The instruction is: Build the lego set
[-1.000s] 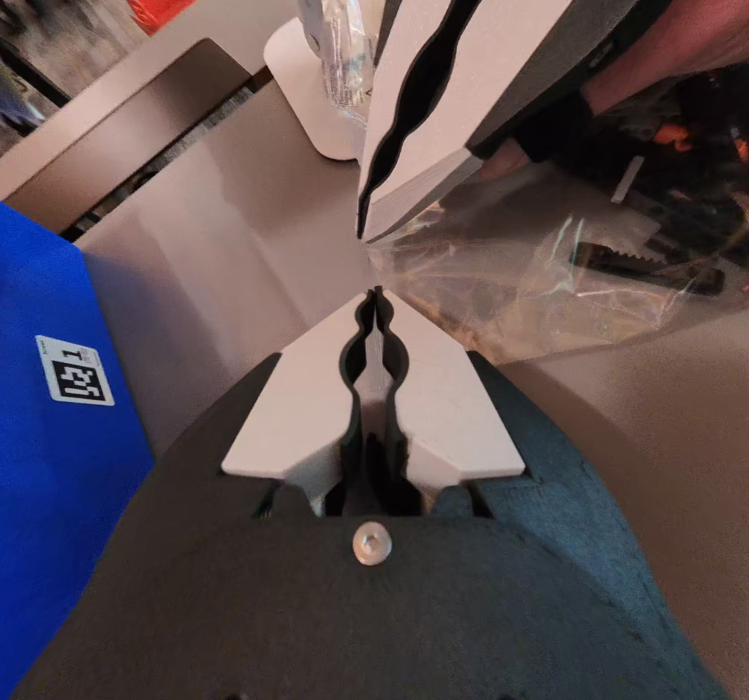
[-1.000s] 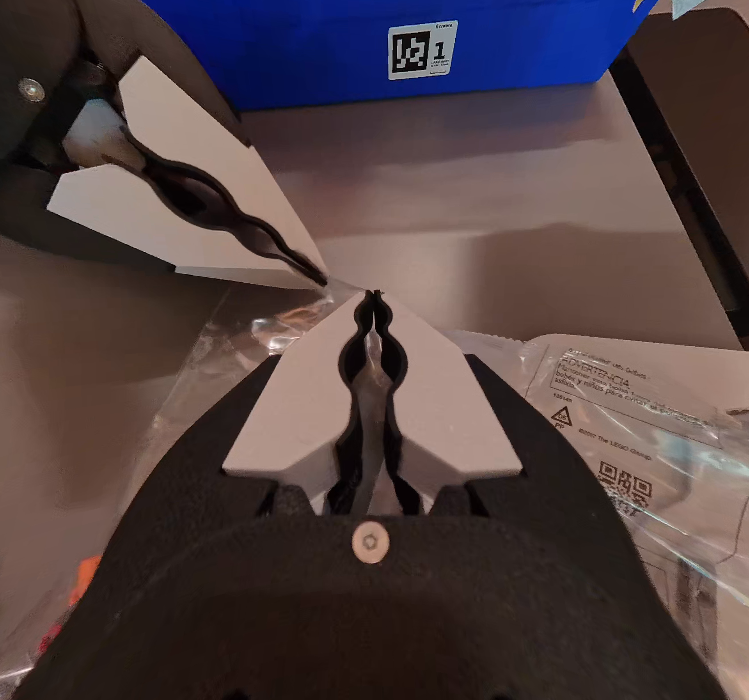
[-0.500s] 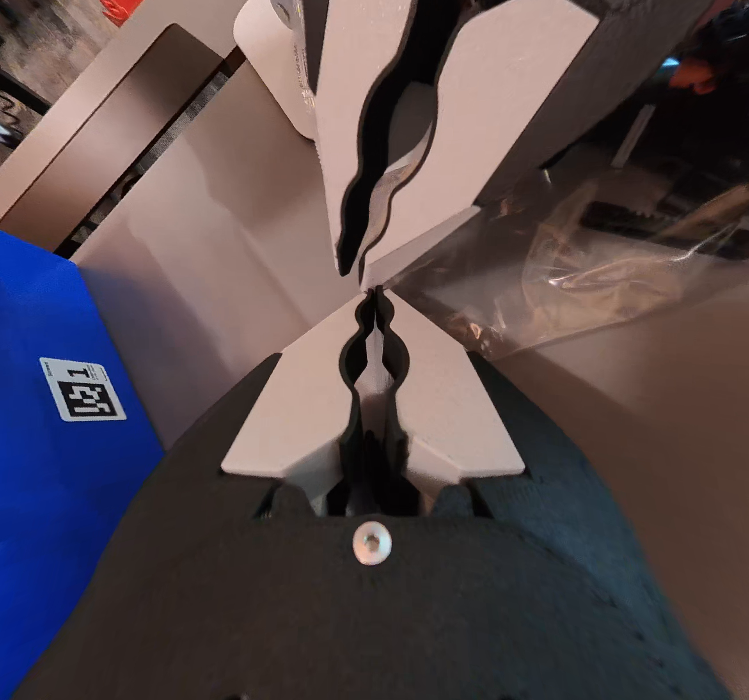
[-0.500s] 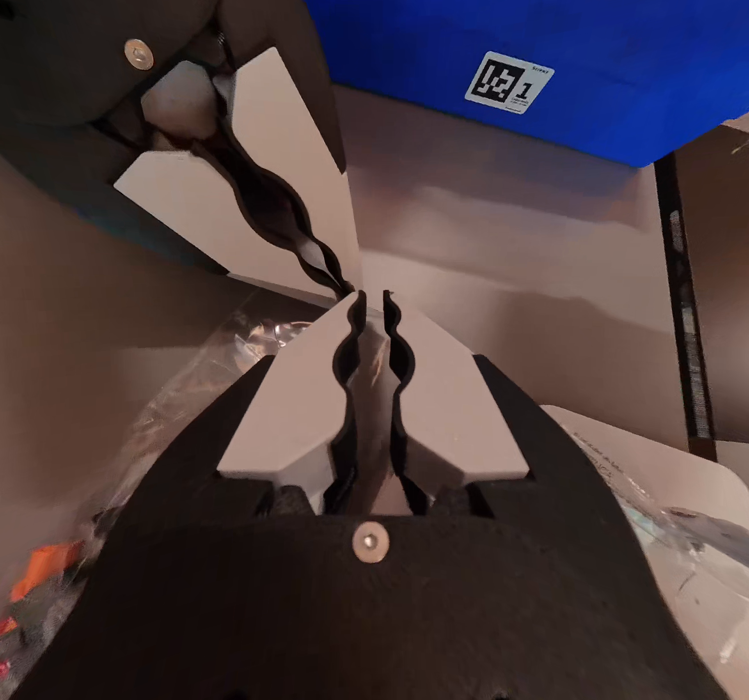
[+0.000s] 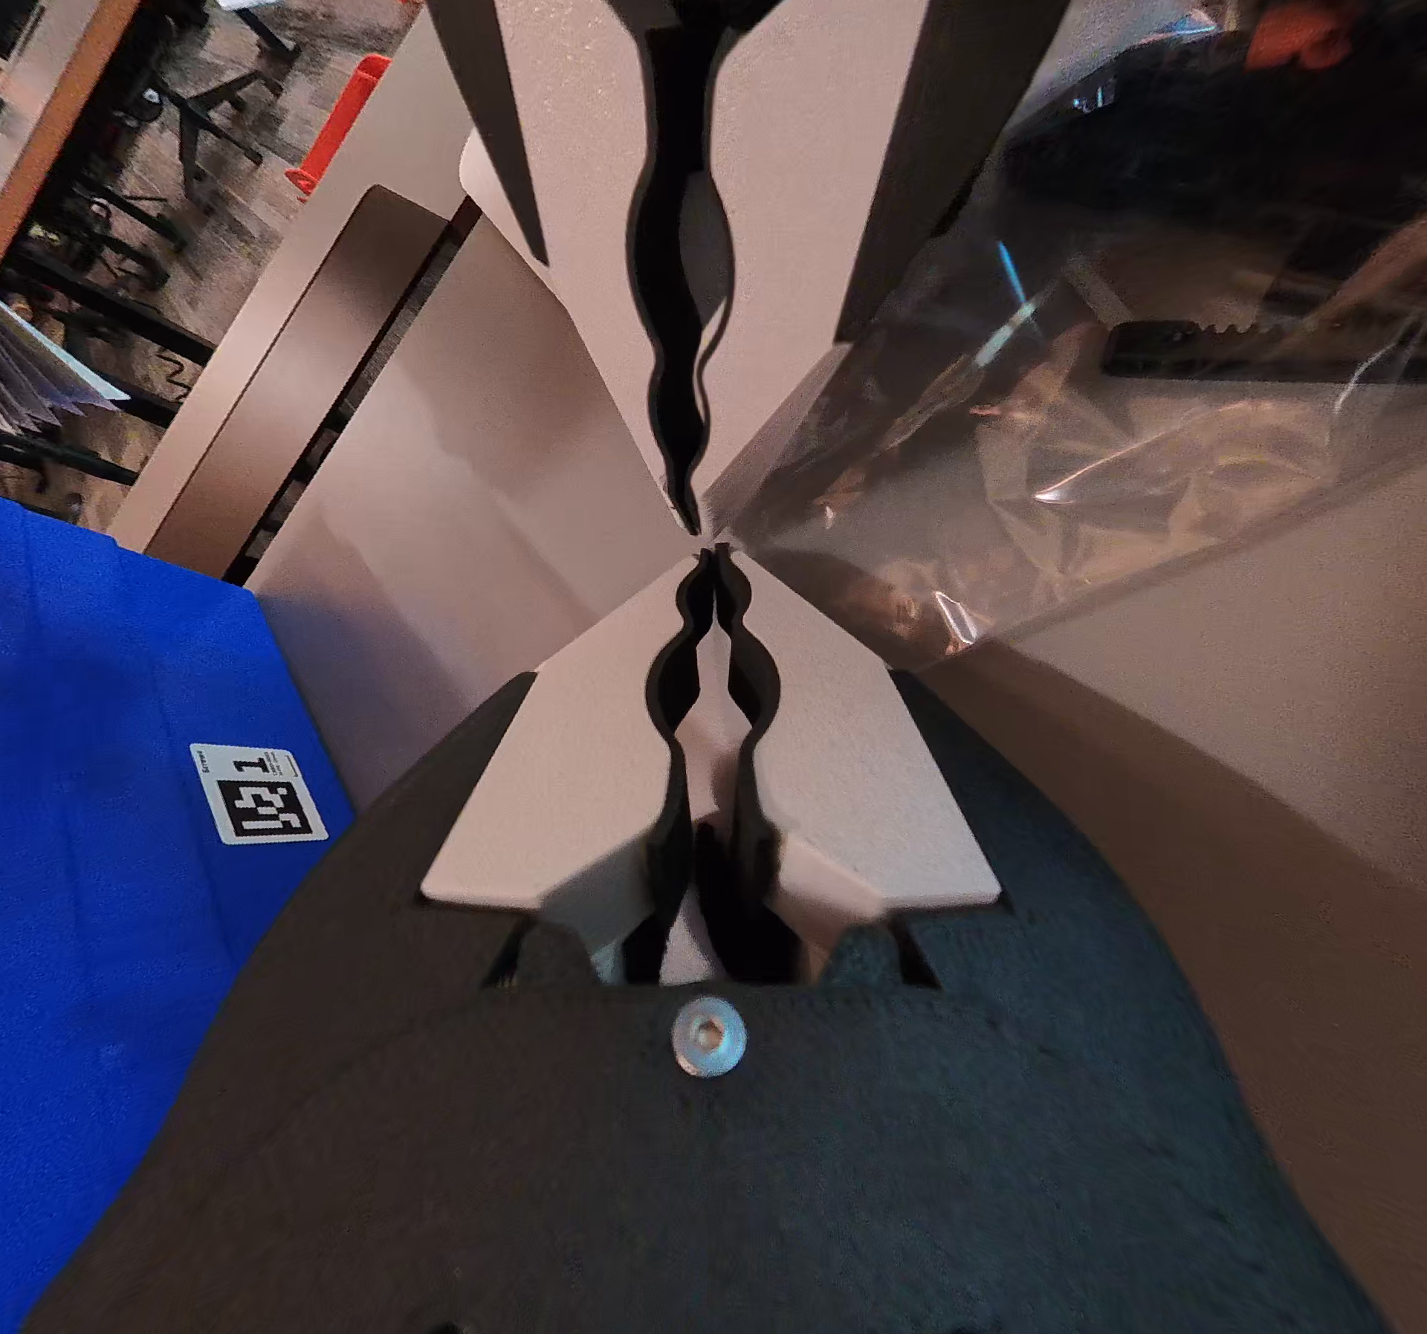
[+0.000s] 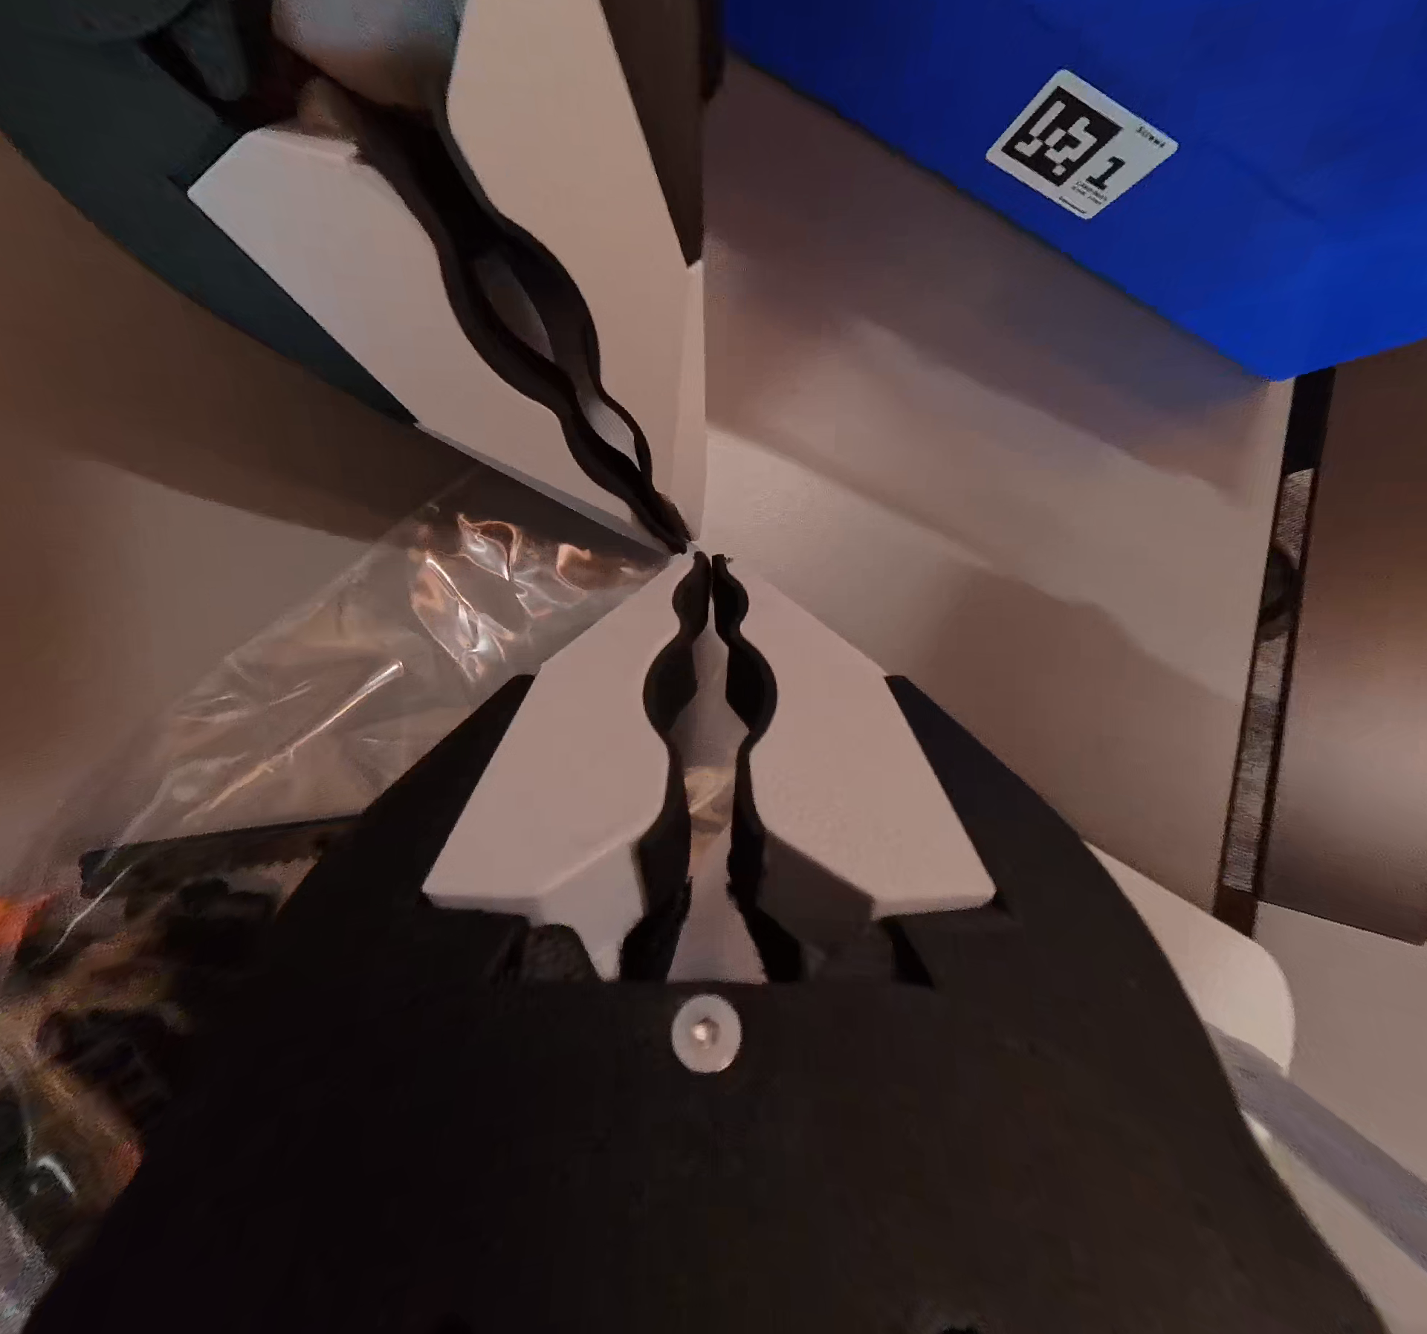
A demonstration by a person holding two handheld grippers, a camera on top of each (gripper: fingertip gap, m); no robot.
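Observation:
A clear plastic bag (image 5: 1081, 447) of dark Lego parts hangs taut above the table, running right in the left wrist view and left in the right wrist view (image 6: 371, 648). My left gripper (image 5: 710, 552) is shut, its tips pinching the bag's corner. My right gripper (image 6: 710, 563) is shut on the same corner and meets the left one tip to tip. The right gripper comes in from above in the left wrist view (image 5: 689, 521). The left gripper comes in from the upper left in the right wrist view (image 6: 673, 536). An orange piece (image 5: 1297, 38) shows inside the bag.
A blue box (image 5: 116, 756) with a square code sticker stands on the beige table (image 5: 1197, 795), also seen in the right wrist view (image 6: 1004, 61). A second bag (image 6: 1328, 1158) lies at lower right. The table's seam (image 6: 1266, 641) runs at right. Red objects (image 5: 340, 115) lie on the floor. Both grippers' tips are close together, under 4 cm apart.
My right gripper opened a little, then shut again on the bag's corner. Both grippers have turned and lifted, so the bag hangs tauter between them. The left gripper stayed shut.

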